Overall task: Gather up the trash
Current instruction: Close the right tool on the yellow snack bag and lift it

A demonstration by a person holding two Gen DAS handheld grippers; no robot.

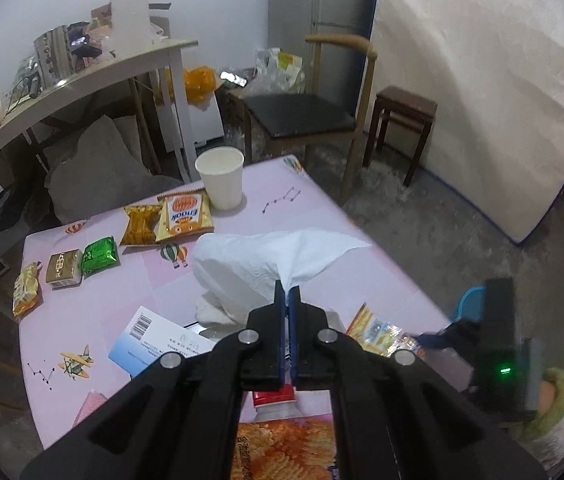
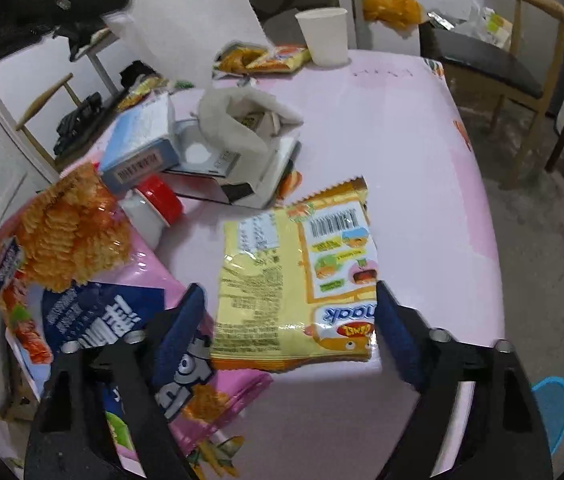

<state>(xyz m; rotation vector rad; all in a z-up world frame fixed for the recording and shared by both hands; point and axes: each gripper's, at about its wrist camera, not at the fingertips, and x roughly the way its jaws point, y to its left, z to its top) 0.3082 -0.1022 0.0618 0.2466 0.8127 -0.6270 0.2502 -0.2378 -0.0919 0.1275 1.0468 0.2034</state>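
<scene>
My left gripper is shut on a corner of a white tissue, which hangs lifted above the pink table. In the right wrist view the same tissue shows as a blurred white sheet at the top left. My right gripper stands open low over the table, with a flat yellow snack wrapper between its fingers; the pads do not press on it. The left wrist view has that wrapper at the table's right edge, beside the right tool's black body.
A paper cup and several small snack packets lie at the far side. A large pink chip bag, a red-capped bottle, a blue box and crumpled paper crowd the left. A chair and stool stand beyond.
</scene>
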